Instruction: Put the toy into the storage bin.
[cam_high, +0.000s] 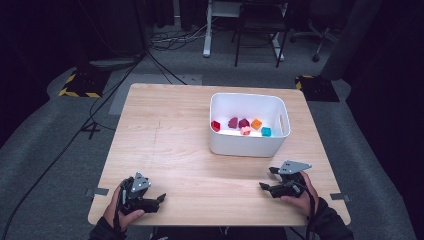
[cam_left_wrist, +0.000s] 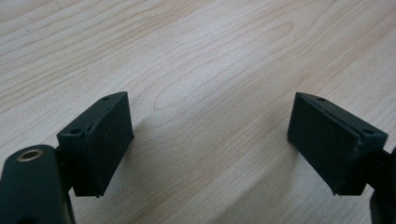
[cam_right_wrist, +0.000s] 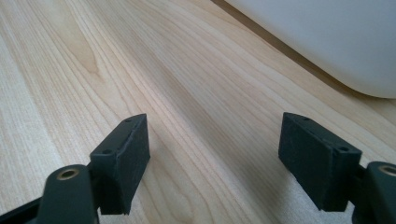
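Table (cam_high: 175, 150) bare in front; white bin (cam_high: 248, 146) far right holds the blocks (cam_high: 244, 126), all inside. Looks like idle or start pose. Left gripper (cam_high: 159, 198) and right gripper (cam_high: 266, 179) rest near the front edge, jaws wide, nothing between. Next move probably right gripper over the bin wall; the wall is the only obstacle.

White bin (cam_high: 248, 145): rectangular, open-topped, rounded corners, slot handle in its right wall. It stands upright on the table's far right half. Inside, on its floor, lie small blocks (cam_high: 243, 125) in a loose cluster: one red, two dark maroon, one pink, one orange, one teal.
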